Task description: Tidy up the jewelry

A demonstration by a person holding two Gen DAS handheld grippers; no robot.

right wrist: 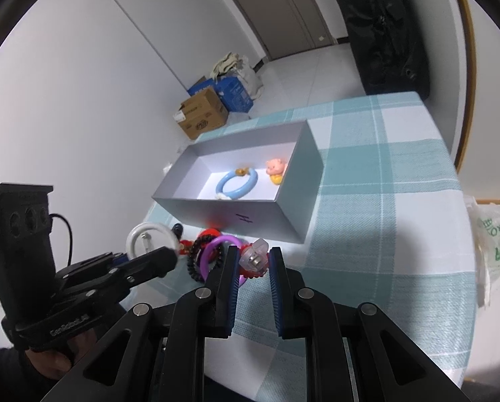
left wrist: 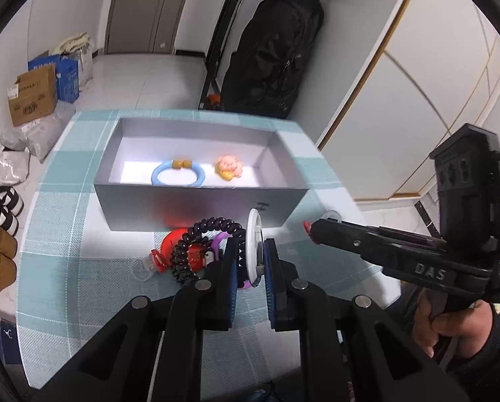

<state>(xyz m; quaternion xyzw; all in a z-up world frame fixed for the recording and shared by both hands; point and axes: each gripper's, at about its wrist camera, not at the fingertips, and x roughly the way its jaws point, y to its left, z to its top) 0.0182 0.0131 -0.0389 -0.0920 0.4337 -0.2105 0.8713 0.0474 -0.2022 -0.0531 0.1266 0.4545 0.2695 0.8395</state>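
Your left tool (left wrist: 250, 261) is clamped on a white bangle (left wrist: 254, 244), which stands on edge between its two blue pads; in the right wrist view the same bangle (right wrist: 149, 239) shows as a white hoop at the tip of that tool (right wrist: 169, 258). Your right tool (right wrist: 254, 261) has its fingers closed against a clear plastic charm (right wrist: 254, 258) with a small metal piece in it, and a bit of red shows just under the charm. From the left wrist view the right tool (left wrist: 308, 229) points in from the right, just in front of the box. Between the two tools, on the checked teal cloth of the desk (right wrist: 384, 221), lies the rest of the pile: a black coil hair tie (left wrist: 196, 248), a purple ring (right wrist: 216, 251) and a red ornament (left wrist: 173, 244), all touching or overlapping one another, close to the near wall of the grey box (left wrist: 196, 206). Inside the box (right wrist: 236, 216) a light blue bangle (left wrist: 178, 174) with amber beads lies flat on the floor, and a small pink pig figure (left wrist: 229, 167) sits beside it toward the right wall, apart from the bangle.
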